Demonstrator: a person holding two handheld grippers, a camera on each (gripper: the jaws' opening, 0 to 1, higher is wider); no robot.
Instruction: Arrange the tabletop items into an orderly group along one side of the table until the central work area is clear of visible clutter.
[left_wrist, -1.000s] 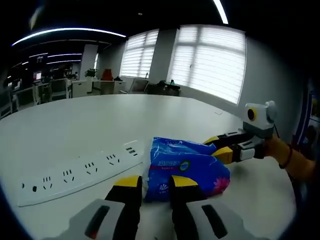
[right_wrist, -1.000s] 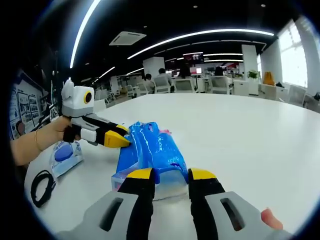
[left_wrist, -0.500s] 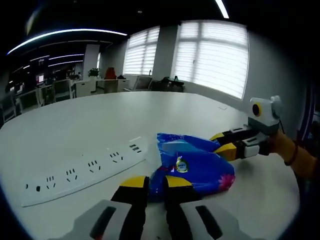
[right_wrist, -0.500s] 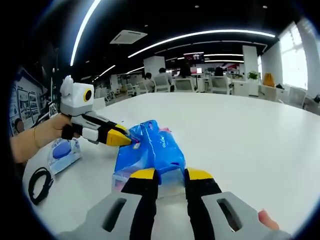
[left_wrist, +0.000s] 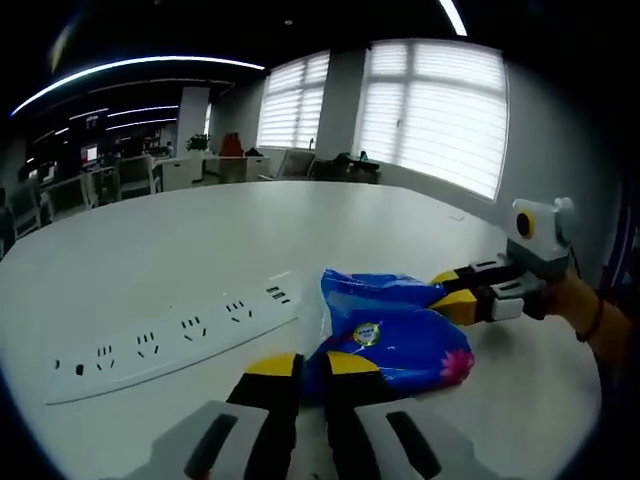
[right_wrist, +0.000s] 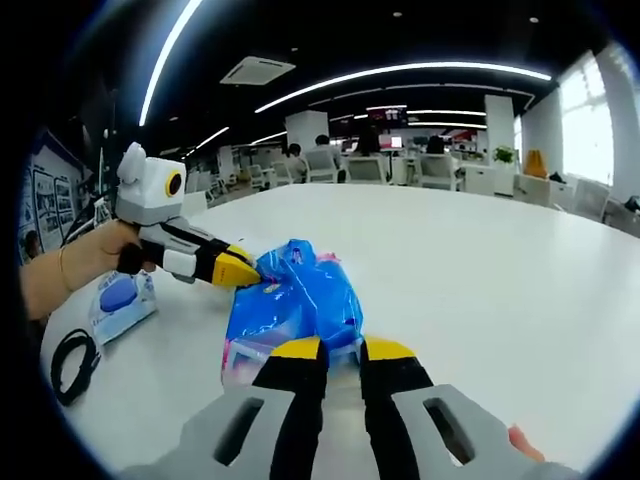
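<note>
Big windows with white blinds (left_wrist: 430, 115) let in light at the back. Long bright ceiling lights (right_wrist: 400, 72) curve overhead. Far off stand white office desks and chairs (right_wrist: 400, 170), a small green plant (left_wrist: 198, 142) and a square ceiling vent (right_wrist: 257, 70)

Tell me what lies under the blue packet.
The blue packet rests on the white table, pinched at opposite ends by both grippers. Whatever the packet itself covers cannot be seen.

My left gripper (left_wrist: 303, 368) has its yellow-tipped jaws drawn nearly together, pinching one end of the blue plastic tissue pack (left_wrist: 390, 335). My right gripper (right_wrist: 343, 352) clamps the opposite end likewise, its jaws almost touching, my hand (right_wrist: 75, 268) gripping the left handle.
</note>
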